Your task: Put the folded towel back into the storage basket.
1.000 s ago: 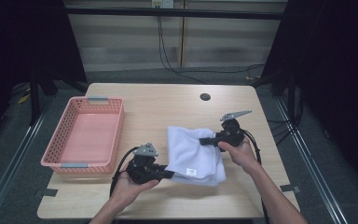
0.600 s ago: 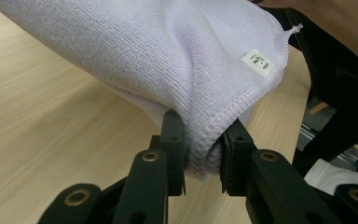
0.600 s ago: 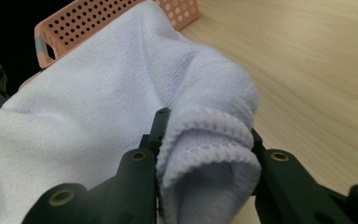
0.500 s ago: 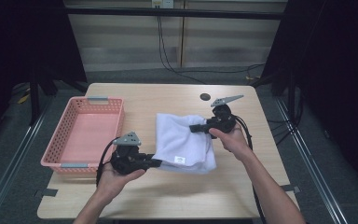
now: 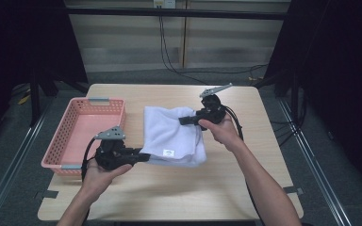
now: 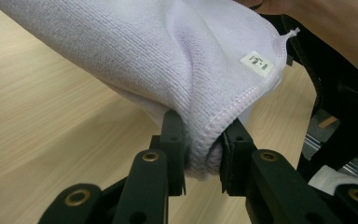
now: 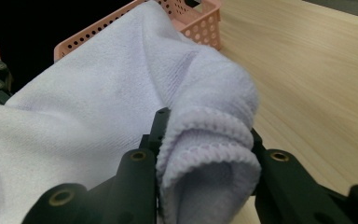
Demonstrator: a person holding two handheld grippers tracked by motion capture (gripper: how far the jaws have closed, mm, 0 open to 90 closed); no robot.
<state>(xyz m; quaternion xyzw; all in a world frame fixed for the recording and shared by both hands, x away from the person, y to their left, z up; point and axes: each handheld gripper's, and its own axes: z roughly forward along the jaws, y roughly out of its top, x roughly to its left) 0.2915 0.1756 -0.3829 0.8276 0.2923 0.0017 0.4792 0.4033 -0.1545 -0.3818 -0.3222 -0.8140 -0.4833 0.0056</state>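
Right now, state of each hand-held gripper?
Left hand-held gripper: closed on the folded hem of the white towel.
Right hand-held gripper: closed on a bunched edge of the same towel.

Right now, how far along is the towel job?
Done: the towel is folded, and both grippers grip its edge, the left gripper at the near corner, the right gripper at the far one. In hand: it hangs lifted between them over the table. Probably left: carrying it into the pink basket.
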